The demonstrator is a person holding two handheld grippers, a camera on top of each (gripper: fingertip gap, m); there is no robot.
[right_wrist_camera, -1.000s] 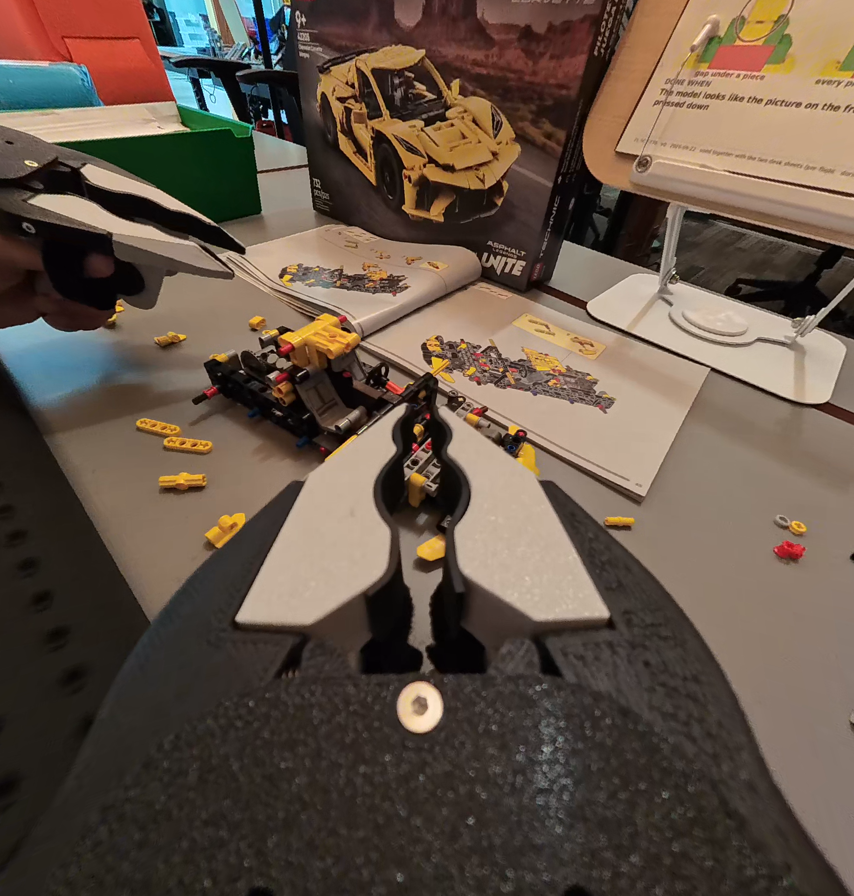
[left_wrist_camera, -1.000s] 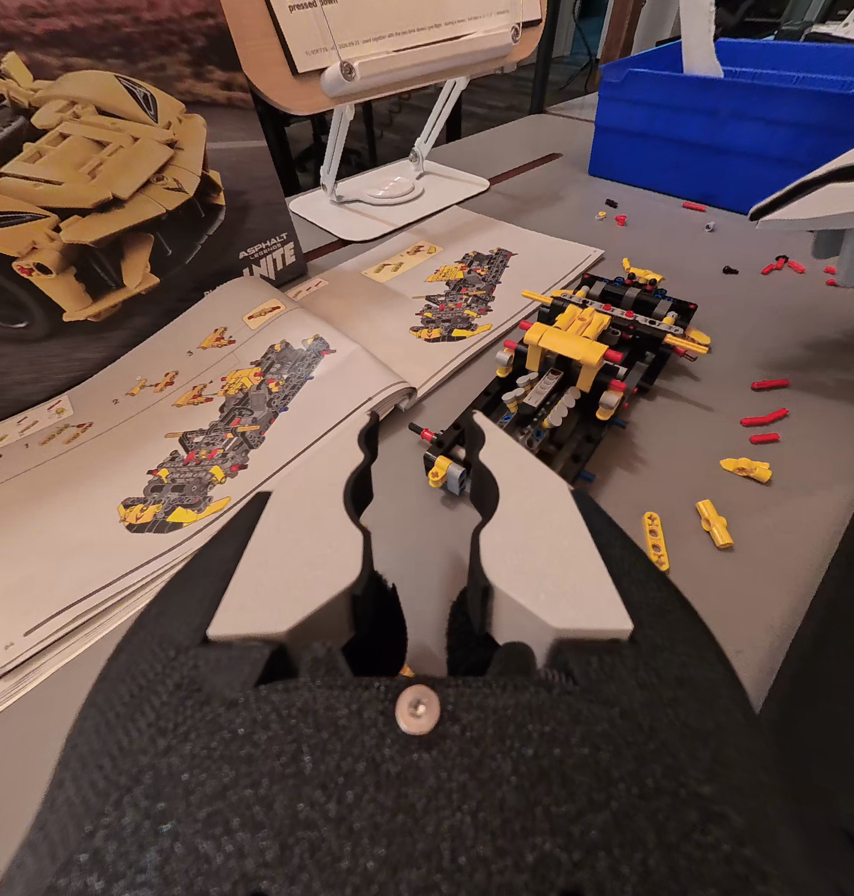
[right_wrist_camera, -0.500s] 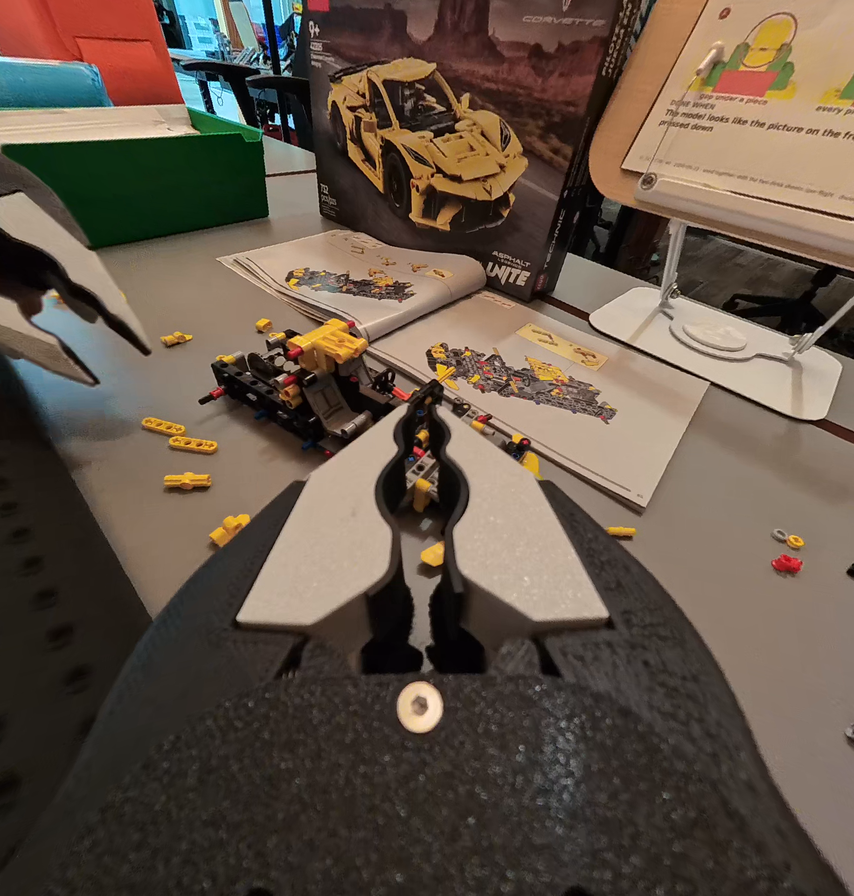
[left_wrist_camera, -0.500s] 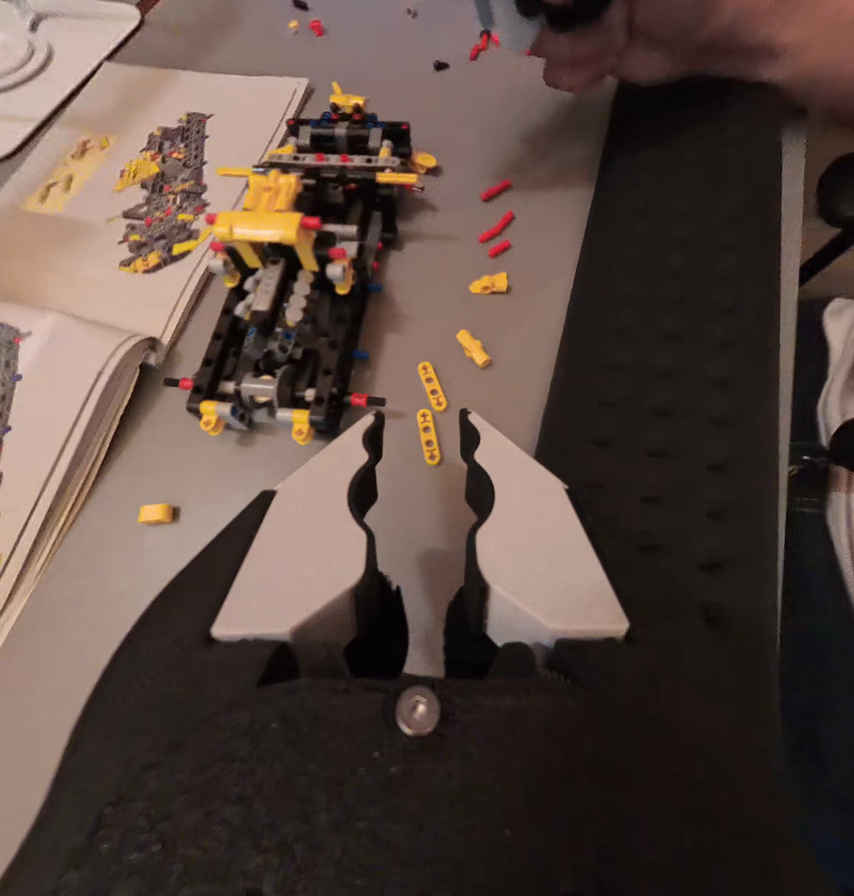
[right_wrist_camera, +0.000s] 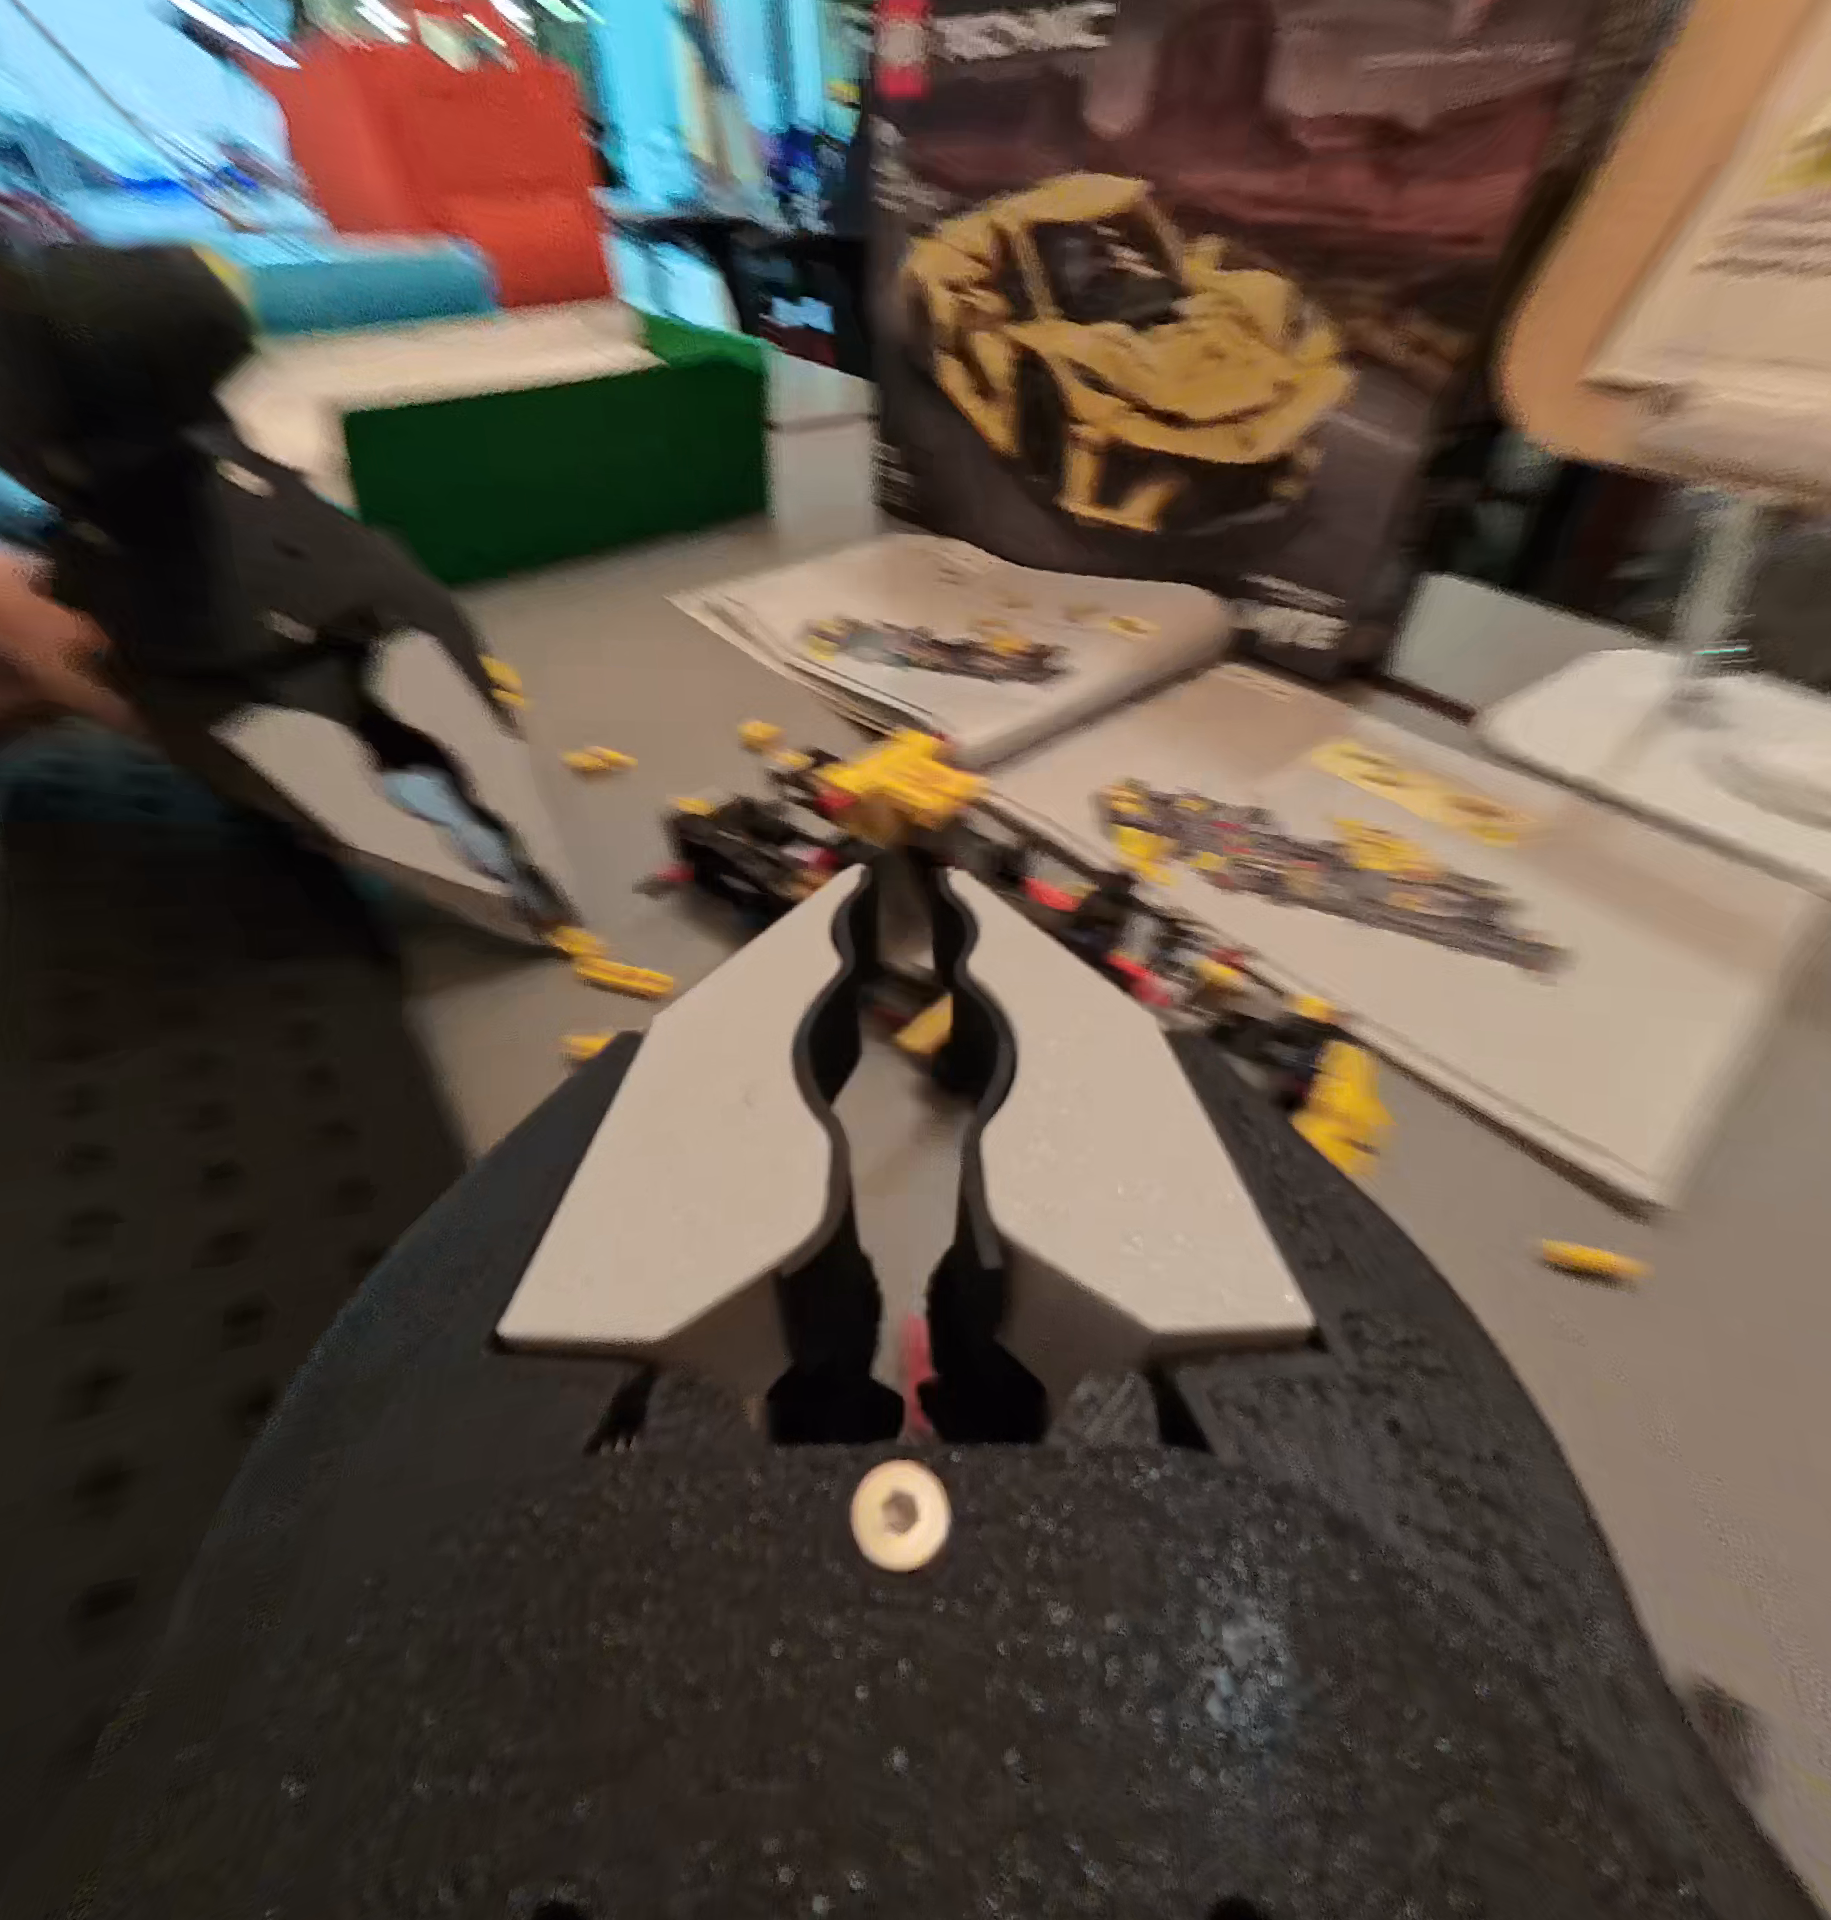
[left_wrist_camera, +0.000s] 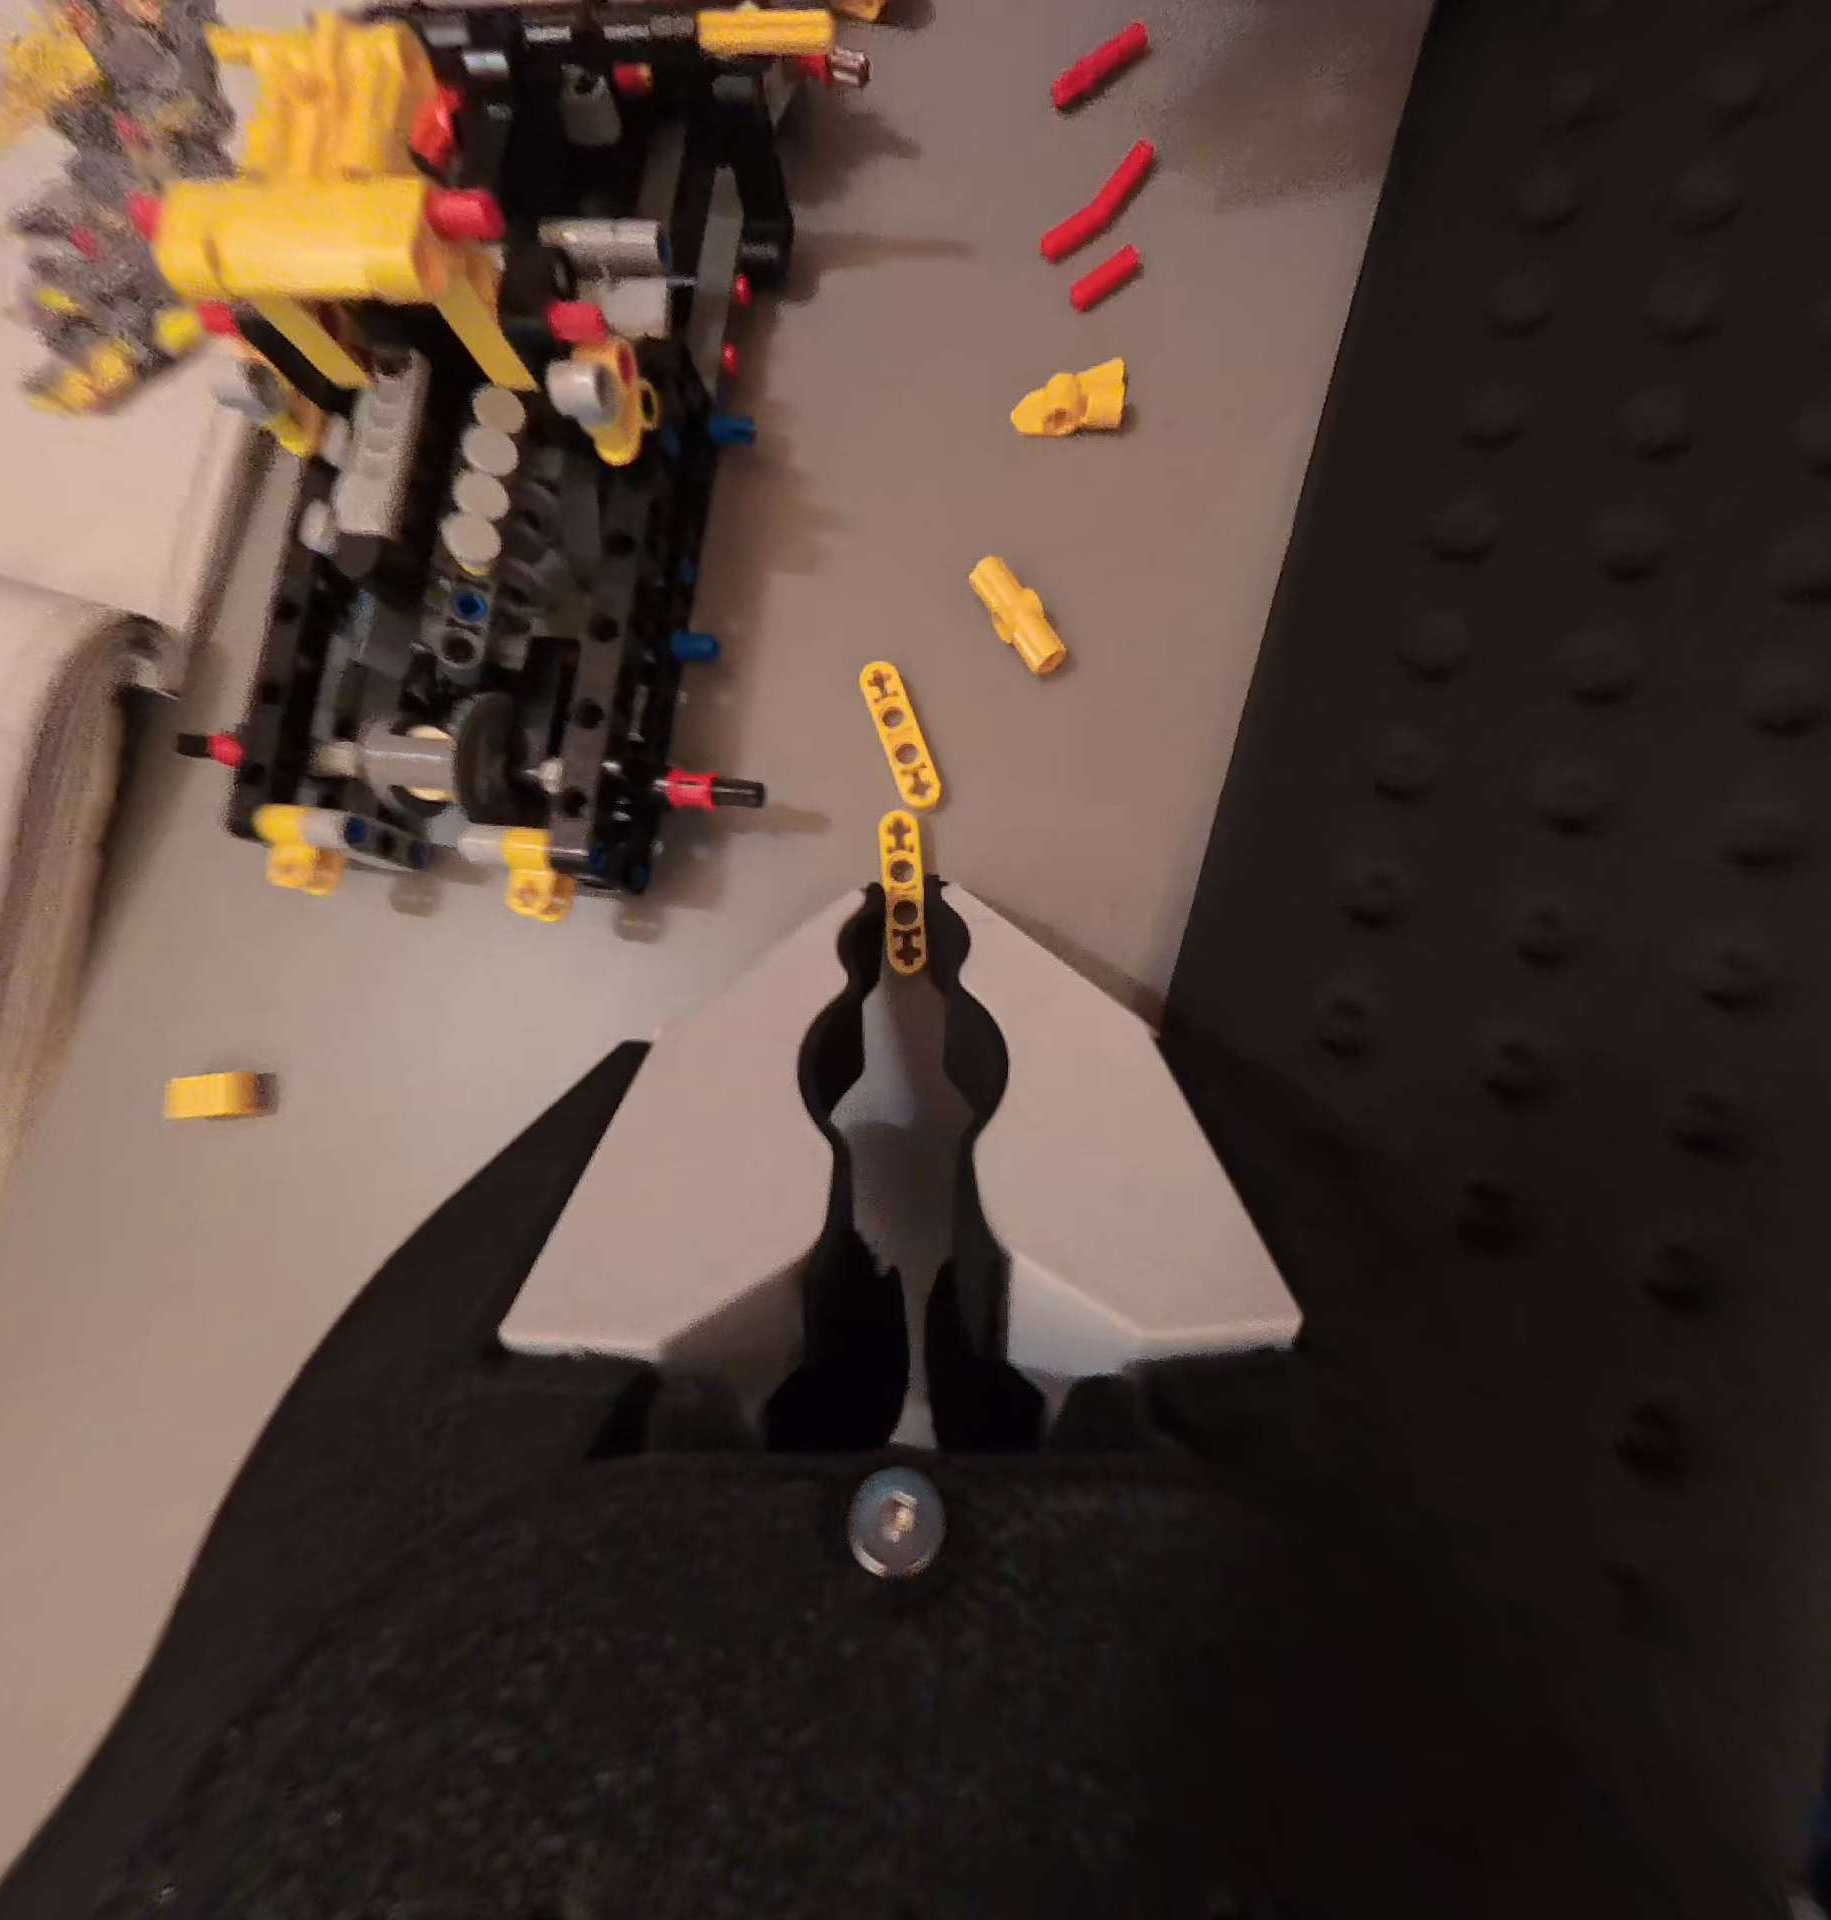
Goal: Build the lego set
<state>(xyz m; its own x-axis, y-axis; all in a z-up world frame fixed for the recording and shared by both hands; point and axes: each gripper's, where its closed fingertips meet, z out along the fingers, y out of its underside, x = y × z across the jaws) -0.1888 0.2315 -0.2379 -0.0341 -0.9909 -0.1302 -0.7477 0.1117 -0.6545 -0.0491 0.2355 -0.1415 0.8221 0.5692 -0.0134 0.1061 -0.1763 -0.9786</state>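
Where the model lies: the chassis (left_wrist_camera: 475, 520) sits on the worktop (left_wrist_camera: 371, 1195), ahead and left of the left tongs (left_wrist_camera: 906, 891), and straight ahead of the right tongs (right_wrist_camera: 908, 883).
Model look: a long black frame with a yellow block at the far end, grey round studs down the middle, and red and blue pins at the sides.
Left tongs: narrow, tips closed on a flat yellow beam (left_wrist_camera: 903, 894) with holes. A second beam (left_wrist_camera: 898, 736) lies just beyond.
Right tongs: a slim gap, holding nothing. This view is blurred.
Loose parts: red pins (left_wrist_camera: 1098, 197) and yellow connectors, ahead and right of the left tongs.
Surfaces: smooth grey worktop; a black dimpled mat (left_wrist_camera: 1565, 727) to the right; grey wavy-edged fingers on grainy black bodies.
Paper: an open booklet (right_wrist_camera: 952, 644) beyond the chassis.
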